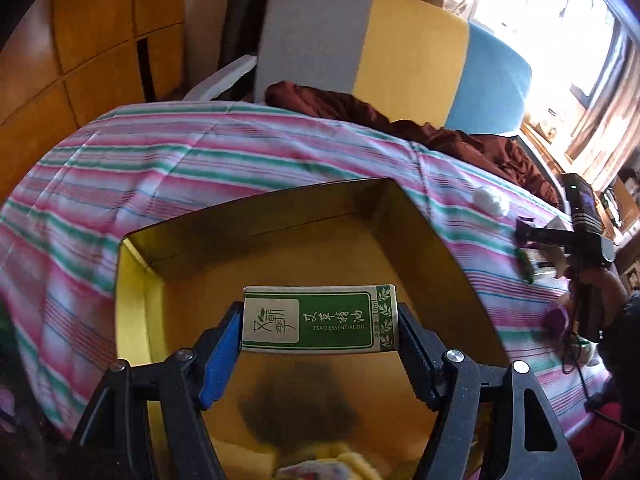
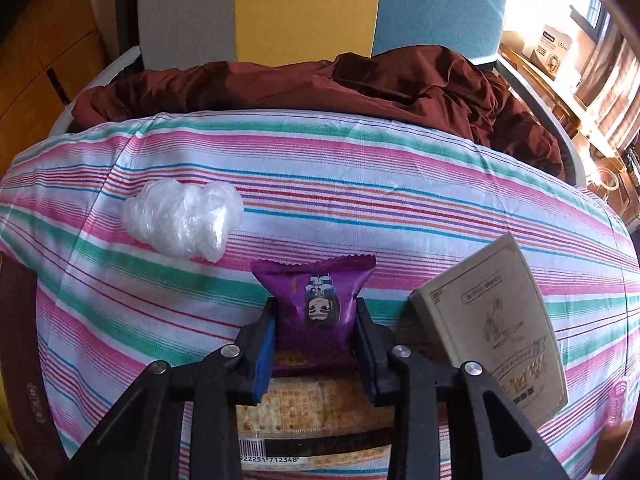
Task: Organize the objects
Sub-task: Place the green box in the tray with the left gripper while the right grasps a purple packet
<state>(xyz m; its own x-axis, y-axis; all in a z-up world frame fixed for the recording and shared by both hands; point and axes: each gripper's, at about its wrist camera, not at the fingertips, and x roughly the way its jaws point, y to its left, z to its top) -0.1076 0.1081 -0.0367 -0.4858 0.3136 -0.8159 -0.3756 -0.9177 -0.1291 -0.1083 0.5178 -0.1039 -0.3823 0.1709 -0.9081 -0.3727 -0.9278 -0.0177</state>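
My left gripper is shut on a green and white essential oil box, held sideways over the open yellow tin. My right gripper is shut on a purple snack packet just above the striped cloth. The right gripper also shows in the left wrist view at the far right. A crumpled clear plastic wad lies left of the packet. A beige box lies tilted to its right. A flat printed packet with a barcode lies under the right gripper.
A dark red cloth is bunched along the far edge of the table. A chair back in grey, yellow and blue stands behind it. Wooden cabinets are at the left. Something yellow lies in the tin's near end.
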